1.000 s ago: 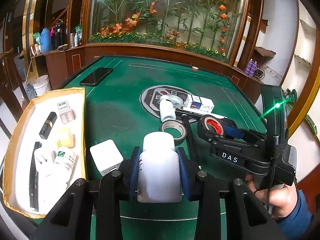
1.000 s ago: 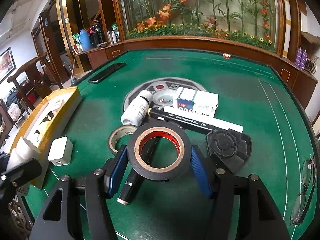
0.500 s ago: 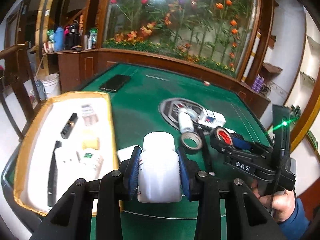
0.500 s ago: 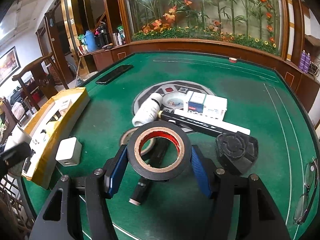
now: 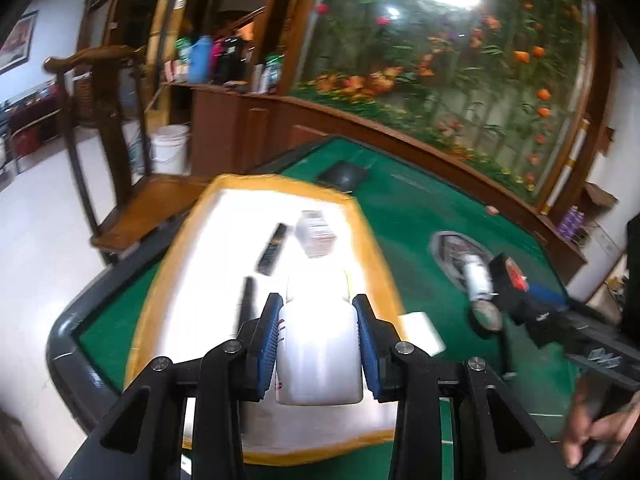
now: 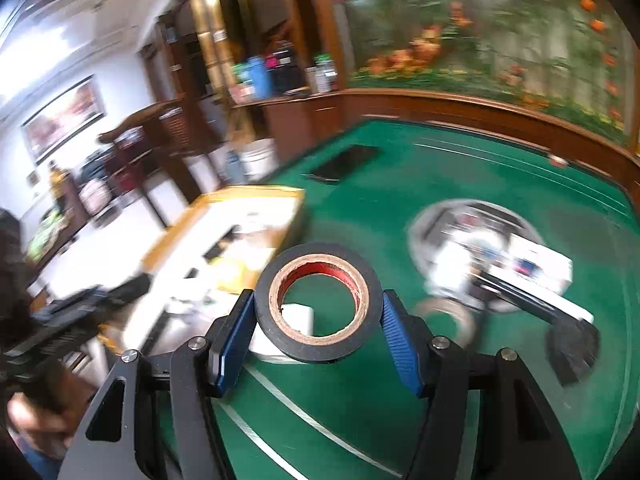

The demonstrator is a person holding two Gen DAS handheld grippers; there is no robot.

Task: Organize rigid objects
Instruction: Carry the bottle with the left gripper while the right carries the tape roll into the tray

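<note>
My left gripper (image 5: 318, 320) is shut on a white plastic bottle (image 5: 318, 344), held over the near half of the yellow-rimmed white tray (image 5: 374, 248). The tray holds several small items, among them a black tube (image 5: 272, 248) and a small box (image 5: 316, 230). My right gripper (image 6: 318, 320) is shut on a roll of black tape (image 6: 318, 306), carried above the green table (image 6: 400, 200), with the tray (image 6: 248, 194) off to its left. In the left wrist view the right gripper (image 5: 516, 280) shows at the right with the tape in it.
A white square adapter (image 5: 422, 330) lies just right of the tray. Around the table's centre emblem lie another white bottle (image 5: 476, 276), a second tape roll (image 6: 446, 318), boxes (image 6: 532, 264) and a black cap (image 6: 572, 348). A phone (image 6: 342, 164) lies far back. A chair (image 5: 104, 120) stands left of the table.
Both grippers swung left toward the tray, each keeping its hold. The bottle went from over the green felt to over the tray; the tape rose and shifted left.
</note>
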